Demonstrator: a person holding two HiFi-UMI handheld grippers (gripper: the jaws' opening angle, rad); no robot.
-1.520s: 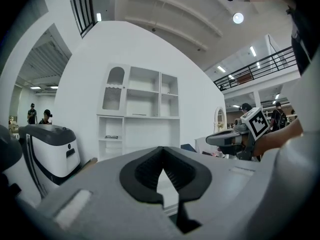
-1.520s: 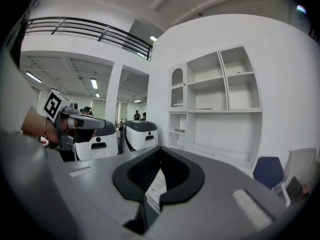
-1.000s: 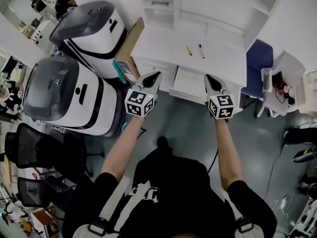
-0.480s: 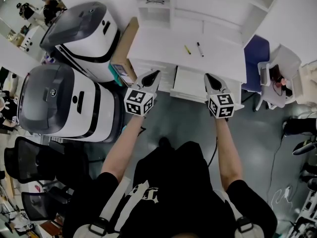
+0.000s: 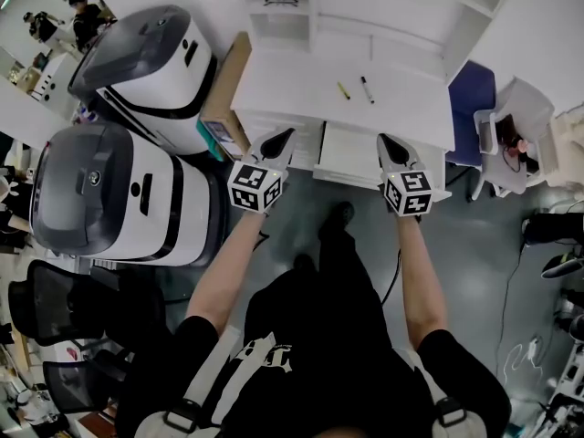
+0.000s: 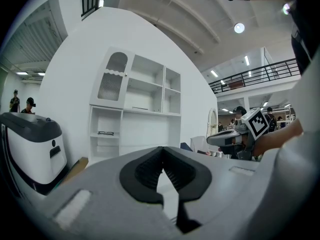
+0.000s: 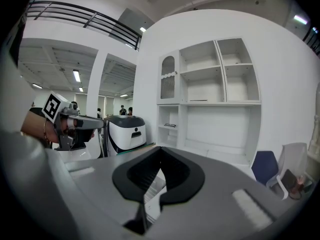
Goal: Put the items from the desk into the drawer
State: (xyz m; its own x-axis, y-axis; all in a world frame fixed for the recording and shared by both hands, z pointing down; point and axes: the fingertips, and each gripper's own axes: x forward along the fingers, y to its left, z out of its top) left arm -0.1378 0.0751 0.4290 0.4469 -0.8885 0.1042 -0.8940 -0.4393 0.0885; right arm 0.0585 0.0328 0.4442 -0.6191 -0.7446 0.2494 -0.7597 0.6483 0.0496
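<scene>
Far left corner: two people (image 5: pixel 80 9) standing, well away from the desk. Next over, two big white-and-grey machines (image 5: pixel 119 185) parked one behind the other on the dark floor, with black office chairs (image 5: pixel 64 304) below them. A cardboard box (image 5: pixel 222 94) leans against the desk's left end.

The white desk (image 5: pixel 292 85) has a shelf hutch on its back edge. A pair of glasses (image 5: pixel 281 3) sits in the hutch's left compartment.

Left gripper (image 5: pixel 285 139): jaws closed tip to tip, nothing between them, held off the desk's front edge near its left end.

The task items are on the desk top, right of centre and about mid-depth: yellow pen (image 5: pixel 344 90) and black pen (image 5: pixel 367 90), side by side, not touching. The drawer (image 5: pixel 351 153) sits under the front edge between the two grippers. Can't tell whether it's pulled out.

Right gripper (image 5: pixel 387 144): jaws fully closed, empty, off the front edge toward the right end.

Right of the desk: blue chair (image 5: pixel 474 108), then a white chair (image 5: pixel 516 126) with small stuff on it.
</scene>
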